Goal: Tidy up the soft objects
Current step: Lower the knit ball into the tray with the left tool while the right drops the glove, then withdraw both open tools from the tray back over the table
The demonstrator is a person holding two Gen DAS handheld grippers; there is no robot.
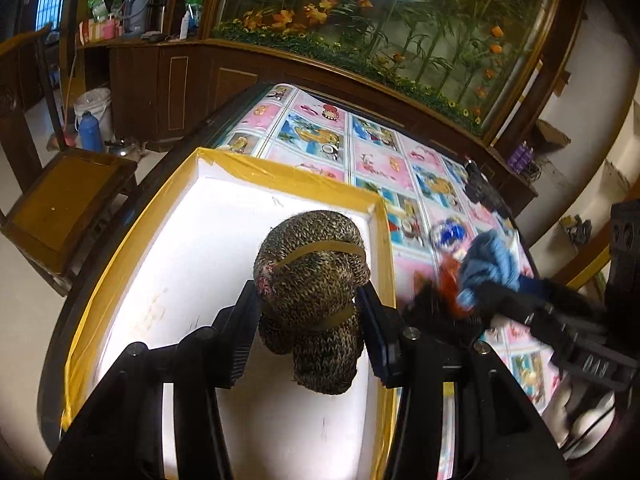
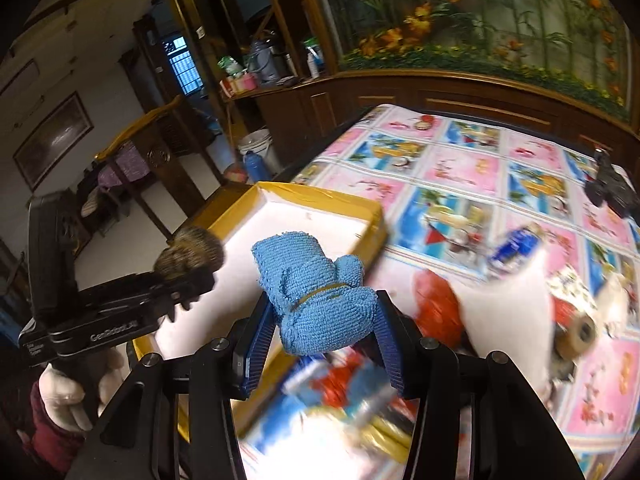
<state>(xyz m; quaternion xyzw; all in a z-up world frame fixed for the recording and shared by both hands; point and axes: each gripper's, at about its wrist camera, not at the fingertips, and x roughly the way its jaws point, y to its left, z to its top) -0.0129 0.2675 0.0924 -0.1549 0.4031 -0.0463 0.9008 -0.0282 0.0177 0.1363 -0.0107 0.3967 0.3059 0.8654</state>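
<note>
My left gripper (image 1: 310,312) is shut on a brown speckled knit bundle (image 1: 312,280) bound with rubber bands, held above the white foam tray (image 1: 180,248) with yellow taped rim. My right gripper (image 2: 324,320) is shut on a blue rolled cloth (image 2: 316,300) bound with a rubber band, held over the tray's right rim (image 2: 372,236). In the left wrist view the right gripper (image 1: 480,296) with the blue cloth (image 1: 492,264) shows at the right. In the right wrist view the left gripper (image 2: 192,276) with the brown bundle (image 2: 188,256) shows at the left.
The table carries a pink and blue pictured cloth (image 2: 480,168). A paper roll (image 2: 520,304), a red object (image 2: 436,304) and blurred packets (image 2: 340,400) lie right of the tray. A black device (image 2: 608,188) sits far right. A wooden chair (image 1: 68,204) stands left.
</note>
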